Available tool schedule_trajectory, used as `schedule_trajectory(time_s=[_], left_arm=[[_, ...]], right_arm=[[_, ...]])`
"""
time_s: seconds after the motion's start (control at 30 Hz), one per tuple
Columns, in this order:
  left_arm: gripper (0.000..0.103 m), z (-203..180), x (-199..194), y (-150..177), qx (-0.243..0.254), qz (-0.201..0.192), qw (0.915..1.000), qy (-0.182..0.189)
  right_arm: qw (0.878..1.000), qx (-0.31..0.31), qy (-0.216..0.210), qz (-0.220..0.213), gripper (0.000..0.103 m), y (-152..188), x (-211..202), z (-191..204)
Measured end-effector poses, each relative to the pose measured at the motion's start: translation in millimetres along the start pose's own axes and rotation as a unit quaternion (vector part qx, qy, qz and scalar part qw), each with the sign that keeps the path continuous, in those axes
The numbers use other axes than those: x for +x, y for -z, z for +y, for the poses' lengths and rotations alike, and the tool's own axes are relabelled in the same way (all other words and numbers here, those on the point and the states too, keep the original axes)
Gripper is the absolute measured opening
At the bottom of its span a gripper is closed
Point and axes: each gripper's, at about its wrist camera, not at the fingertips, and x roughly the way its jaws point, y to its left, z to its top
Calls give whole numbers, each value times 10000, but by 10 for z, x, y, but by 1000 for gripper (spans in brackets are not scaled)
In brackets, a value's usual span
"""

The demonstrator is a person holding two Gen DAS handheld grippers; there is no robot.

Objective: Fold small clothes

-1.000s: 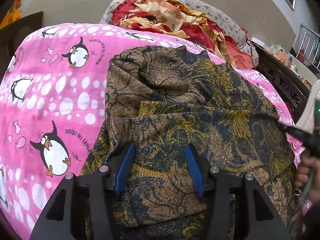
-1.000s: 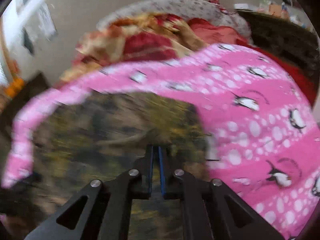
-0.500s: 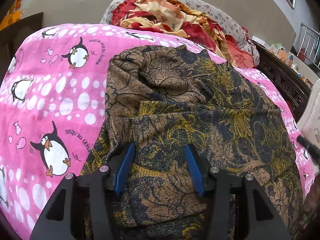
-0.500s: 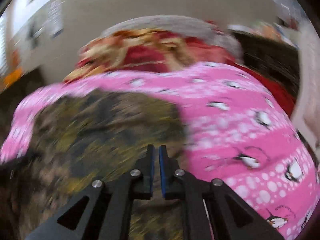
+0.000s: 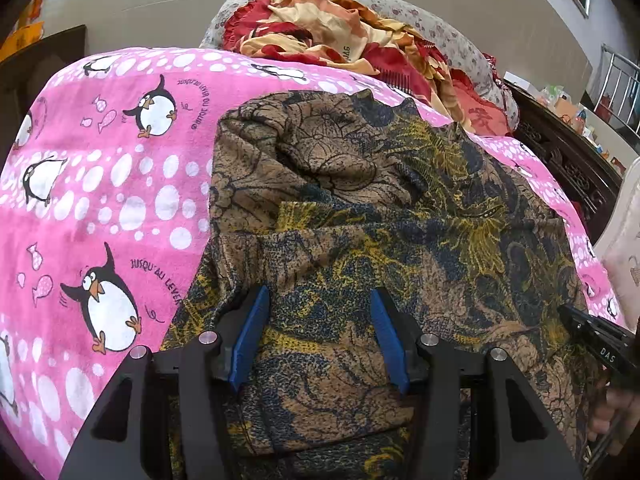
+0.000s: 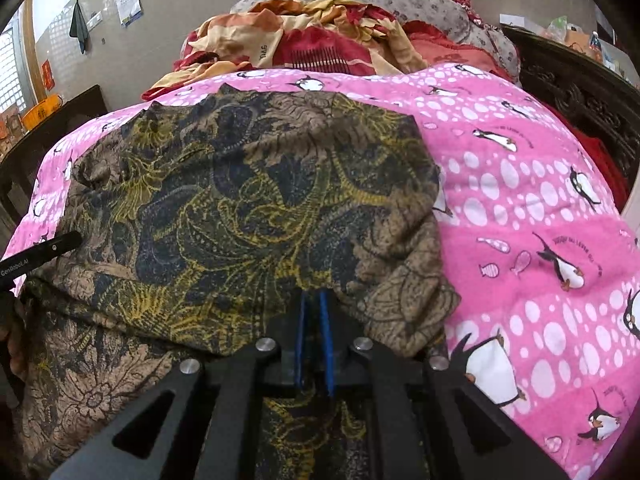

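Observation:
A brown garment with blue and yellow print (image 5: 360, 200) (image 6: 240, 200) lies partly folded and wrinkled on a pink penguin blanket (image 5: 100, 200) (image 6: 520, 200). My left gripper (image 5: 319, 296) is open over the garment's near edge, with cloth showing between its blue pads (image 5: 250, 336) but not pinched. My right gripper (image 6: 312, 296) points at the garment's near right fold. Its jaws are just opening, a narrow slit apart, and I see no cloth between them. Each gripper's tip shows at the edge of the other's view, the right gripper (image 5: 580, 328) and the left gripper (image 6: 60, 246).
A heap of red and cream bedding (image 5: 340, 36) (image 6: 320, 40) lies against a flowered pillow at the far end. Dark carved wood furniture (image 5: 560, 152) (image 6: 580, 92) runs along the right side. A person's hand (image 5: 612, 420) holds the right gripper.
The right gripper slid sideways along the garment's near edge and its view is now sharp. Its slit is slightly wider. The left gripper and the garment stayed put.

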Motion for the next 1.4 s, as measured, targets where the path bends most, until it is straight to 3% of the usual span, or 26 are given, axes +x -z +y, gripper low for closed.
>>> schedule_trajectory(time_s=[0.27,1.4], left_arm=[[33,1,-2,0,-1,0,10000,2],[33,11,-10,4,-16,-4,10000,16]], right_arm=[[9998,-139,171,-2,8,-36,133,84],[9998,-109,138,-1,8,-22,104,66]])
